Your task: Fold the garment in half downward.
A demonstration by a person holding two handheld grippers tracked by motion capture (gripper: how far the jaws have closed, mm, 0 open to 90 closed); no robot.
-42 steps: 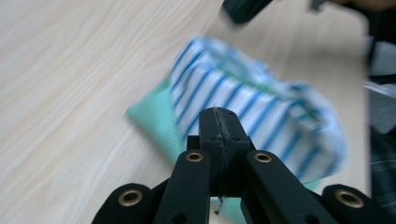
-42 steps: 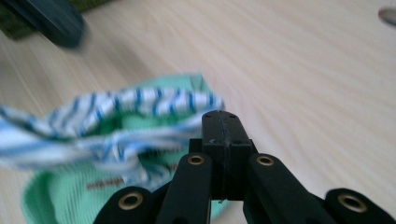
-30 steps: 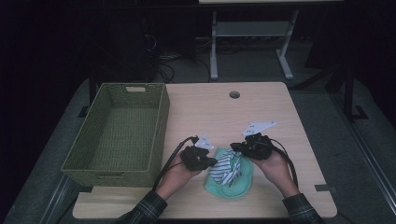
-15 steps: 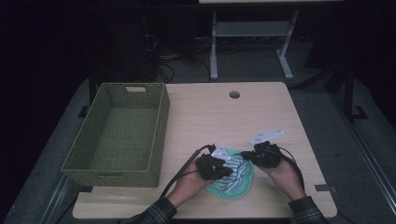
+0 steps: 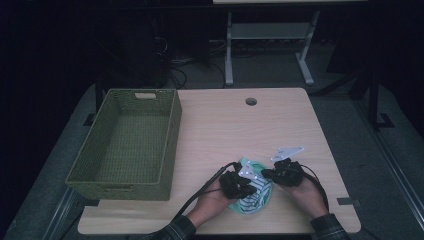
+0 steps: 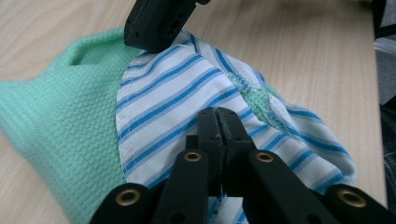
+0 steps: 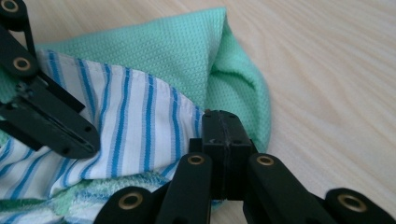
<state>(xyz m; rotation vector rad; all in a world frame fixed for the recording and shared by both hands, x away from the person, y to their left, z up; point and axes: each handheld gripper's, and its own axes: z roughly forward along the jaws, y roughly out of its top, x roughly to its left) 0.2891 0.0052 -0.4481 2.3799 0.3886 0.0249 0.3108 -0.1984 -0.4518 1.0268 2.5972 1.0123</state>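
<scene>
A mint-green waffle cloth (image 5: 250, 207) (image 6: 56, 121) (image 7: 187, 46) lies bunched near the table's front edge. A white cloth with blue stripes (image 5: 259, 186) (image 6: 163, 93) (image 7: 135, 121) lies folded on top of it. My left gripper (image 5: 250, 186) (image 6: 218, 114) is shut, its tips resting on the striped cloth. My right gripper (image 5: 266, 175) (image 7: 223, 119) is shut too, at the striped cloth's hem where it meets the green fold. The two gripper tips nearly meet over the pile. Whether either pinches fabric is hidden.
An empty green woven basket (image 5: 171, 135) stands at the table's left. A round cable hole (image 5: 251, 101) sits near the far edge. Bare wood lies between the basket and the cloths. Cables trail from both grippers toward the front edge.
Both hands have come down and inward onto the cloth pile, from its two sides to nearly tip to tip. The pile sits slightly nearer the front edge.
</scene>
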